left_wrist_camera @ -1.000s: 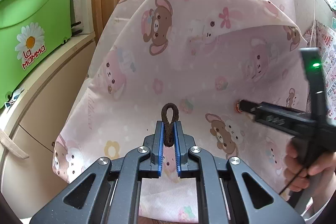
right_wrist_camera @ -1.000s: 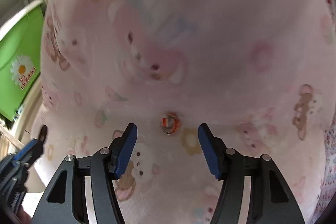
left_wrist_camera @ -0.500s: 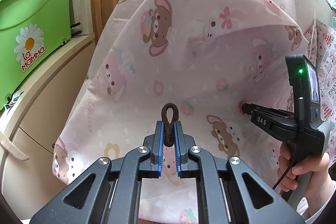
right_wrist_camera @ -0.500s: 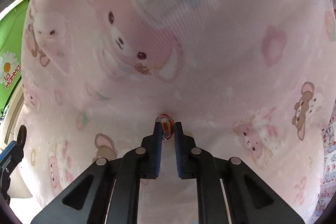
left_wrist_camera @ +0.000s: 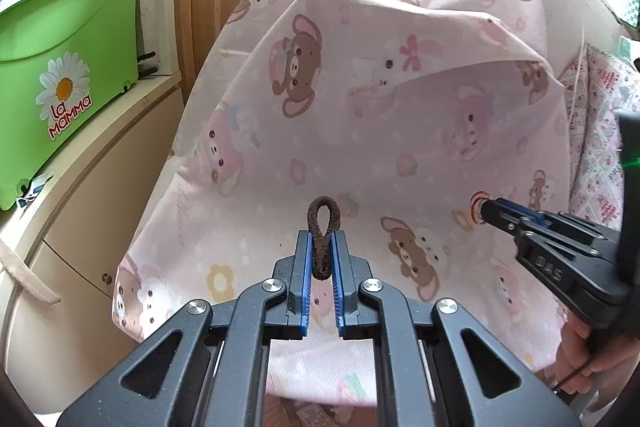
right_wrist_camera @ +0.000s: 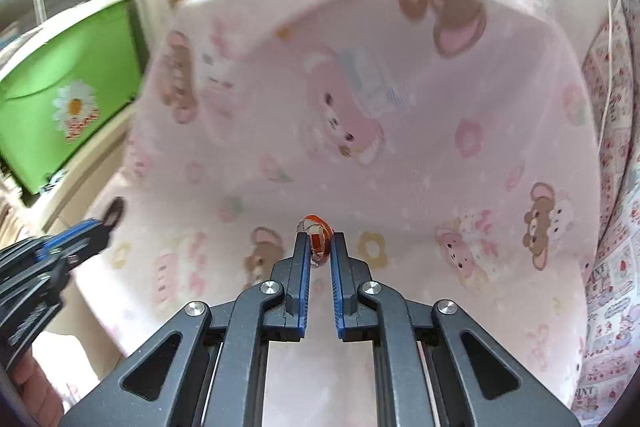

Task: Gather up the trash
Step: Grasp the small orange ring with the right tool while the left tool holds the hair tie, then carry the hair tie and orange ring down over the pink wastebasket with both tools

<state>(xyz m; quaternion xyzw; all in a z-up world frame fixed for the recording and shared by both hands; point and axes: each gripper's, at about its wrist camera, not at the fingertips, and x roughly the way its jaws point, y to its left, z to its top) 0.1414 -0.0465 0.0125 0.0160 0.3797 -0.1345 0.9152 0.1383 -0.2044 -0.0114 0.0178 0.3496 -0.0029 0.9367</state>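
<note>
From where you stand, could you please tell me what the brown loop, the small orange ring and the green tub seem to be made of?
The brown loop looks like a fabric-covered elastic hair tie: matte, fuzzy surface, pinched flat where it is held. The small orange ring seems to be thin glossy tape or film, orange with pale patches, but it is too small to tell. The green tub looks like smooth moulded plastic with a slight sheen.

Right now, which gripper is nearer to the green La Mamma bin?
Left. The left gripper, jaws shut on a brown hair tie, sits on the side of the green bin. The right gripper, holding an orange-and-white scrap, is farther across the pink sheet.
</note>
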